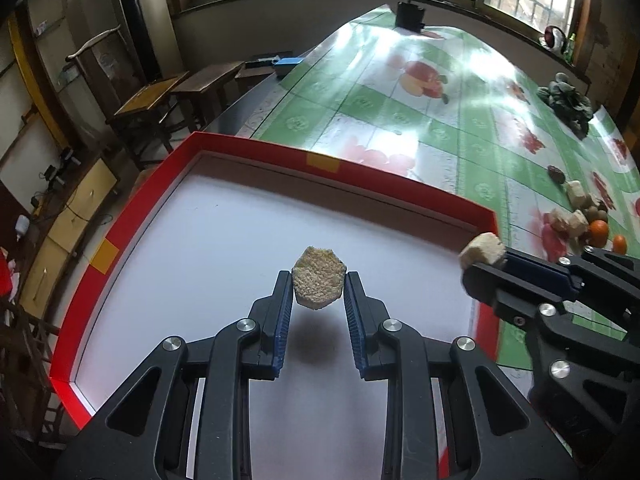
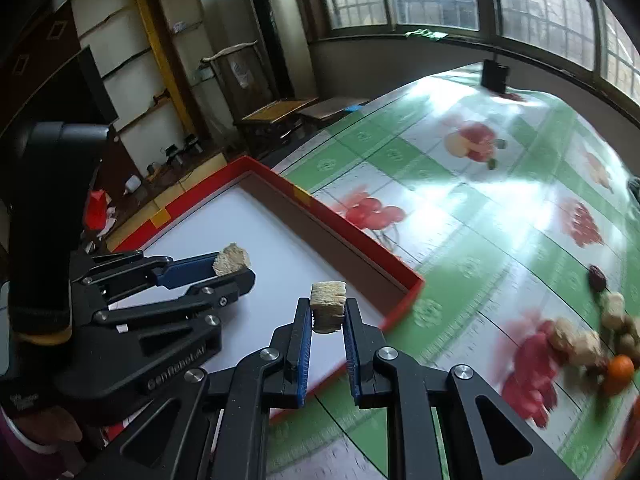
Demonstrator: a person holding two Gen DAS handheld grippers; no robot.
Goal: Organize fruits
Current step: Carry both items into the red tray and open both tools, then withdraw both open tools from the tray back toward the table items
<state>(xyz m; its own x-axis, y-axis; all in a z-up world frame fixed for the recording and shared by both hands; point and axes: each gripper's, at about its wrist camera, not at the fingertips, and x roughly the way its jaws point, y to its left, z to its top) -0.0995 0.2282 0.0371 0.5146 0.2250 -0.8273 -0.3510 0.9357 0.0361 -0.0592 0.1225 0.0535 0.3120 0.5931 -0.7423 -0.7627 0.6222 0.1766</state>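
A red box (image 1: 400, 188) with a white floor lies on the fruit-print tablecloth; it also shows in the right wrist view (image 2: 360, 236). My left gripper (image 1: 318, 280) is shut on a tan hexagonal puffed cake (image 1: 318, 282) and holds it above the box floor. My right gripper (image 2: 328, 308) is shut on a second tan cake (image 2: 328, 306) above the box's right rim. In the left wrist view the right gripper (image 1: 478, 260) reaches in from the right with its cake (image 1: 482, 254).
A pile of loose items lies on the cloth right of the box: tan cakes (image 1: 576, 222), oranges (image 1: 599, 231), a dark date (image 1: 556, 173). Dark leafy greens (image 1: 566, 100) sit farther back. Wooden stools (image 1: 160, 100) stand left of the table.
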